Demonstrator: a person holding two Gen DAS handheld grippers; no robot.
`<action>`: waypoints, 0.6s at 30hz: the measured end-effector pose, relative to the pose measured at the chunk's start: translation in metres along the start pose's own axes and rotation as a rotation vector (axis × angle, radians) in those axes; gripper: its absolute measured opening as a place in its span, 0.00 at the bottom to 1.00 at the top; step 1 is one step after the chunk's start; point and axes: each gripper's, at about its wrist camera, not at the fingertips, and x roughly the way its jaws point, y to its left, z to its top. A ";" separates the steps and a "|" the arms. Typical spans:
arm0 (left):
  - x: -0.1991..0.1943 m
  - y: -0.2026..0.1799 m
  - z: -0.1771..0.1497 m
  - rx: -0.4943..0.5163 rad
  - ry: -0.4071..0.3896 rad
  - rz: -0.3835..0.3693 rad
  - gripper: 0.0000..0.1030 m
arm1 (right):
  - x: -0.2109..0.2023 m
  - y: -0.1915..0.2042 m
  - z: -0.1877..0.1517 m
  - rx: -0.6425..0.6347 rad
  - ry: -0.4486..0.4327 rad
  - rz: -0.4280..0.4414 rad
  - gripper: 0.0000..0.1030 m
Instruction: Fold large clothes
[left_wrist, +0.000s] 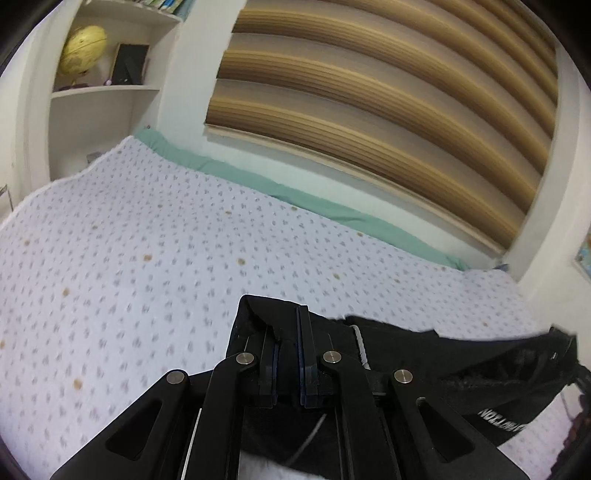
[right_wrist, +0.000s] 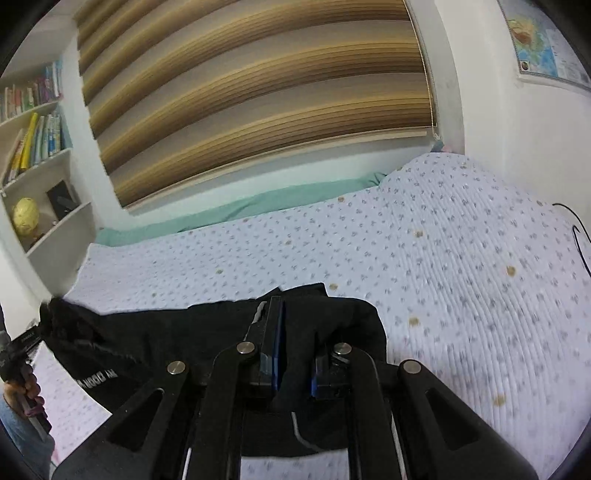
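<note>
A black garment with white lettering hangs stretched between my two grippers above the bed. My left gripper is shut on one corner of its edge, cloth bunched between the blue pads. In the right wrist view my right gripper is shut on the other corner of the black garment, with fabric draped over the right finger. The garment sags to the left toward the other hand-held gripper at the frame edge. A white drawstring hangs below each grip.
The bed has a white quilt with small grey dots and a green sheet along the wall. A striped blind hangs behind. A white bookshelf with a yellow globe stands left. A black cable lies on the quilt's right.
</note>
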 end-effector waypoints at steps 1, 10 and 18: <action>0.014 -0.004 0.005 0.017 0.001 0.009 0.07 | 0.009 -0.001 0.003 0.000 0.001 -0.010 0.12; 0.187 -0.033 0.019 0.108 0.136 0.047 0.07 | 0.142 -0.048 0.005 0.066 0.111 -0.100 0.12; 0.268 -0.037 -0.010 0.212 0.222 0.080 0.08 | 0.252 -0.105 -0.034 0.282 0.243 -0.073 0.12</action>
